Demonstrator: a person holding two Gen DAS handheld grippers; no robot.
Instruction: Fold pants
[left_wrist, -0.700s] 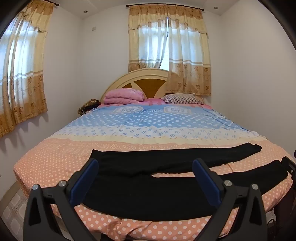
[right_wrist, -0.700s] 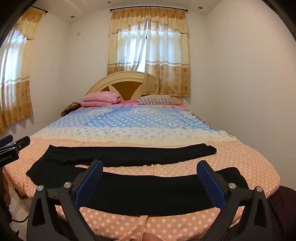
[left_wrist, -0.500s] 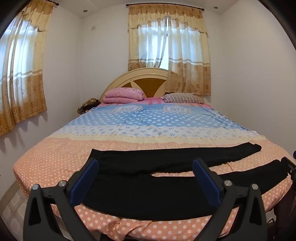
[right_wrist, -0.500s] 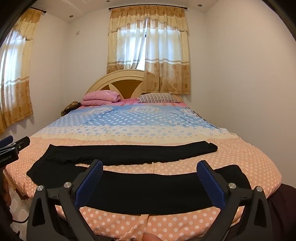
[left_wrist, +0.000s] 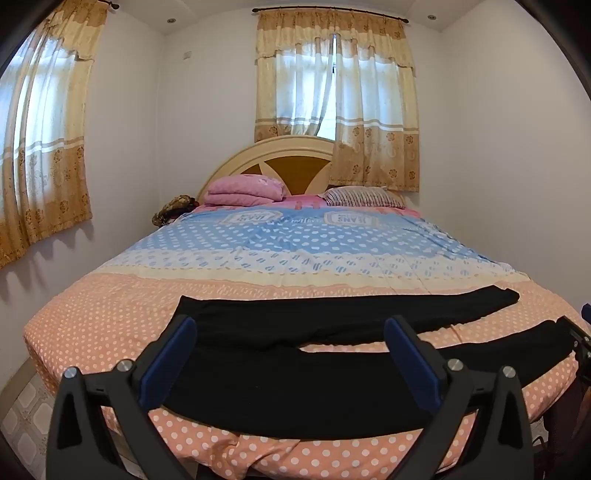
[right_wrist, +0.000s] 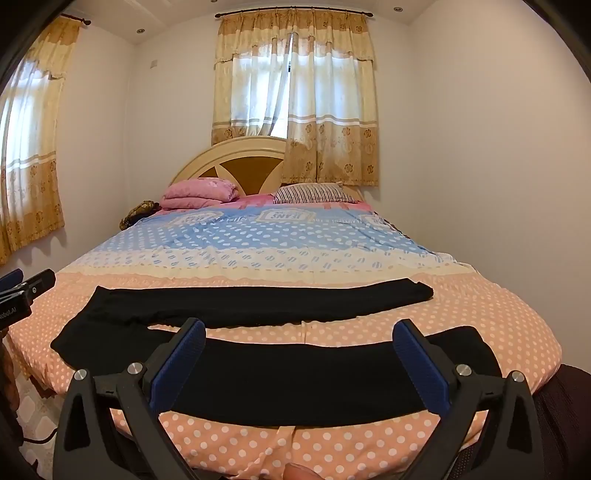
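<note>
Black pants (left_wrist: 295, 384) lie flat across the foot of the bed, waist to the left and both legs stretched to the right, slightly apart. They also show in the right wrist view (right_wrist: 295, 380). My left gripper (left_wrist: 291, 354) is open and empty, held above the waist end near the bed's front edge. My right gripper (right_wrist: 299, 360) is open and empty, held above the near leg. The left gripper's tip shows at the left edge of the right wrist view (right_wrist: 22, 291), and the right gripper's tip at the right edge of the left wrist view (left_wrist: 581, 339).
The bed (left_wrist: 110, 317) has a polka-dot cover, pink at the foot and blue farther back. Pink folded bedding (left_wrist: 243, 190) and a striped pillow (left_wrist: 364, 196) lie by the headboard. Walls stand close on both sides. Tiled floor (left_wrist: 26, 417) shows at the lower left.
Both cameras have drifted very slightly. The pants and the open grippers look the same.
</note>
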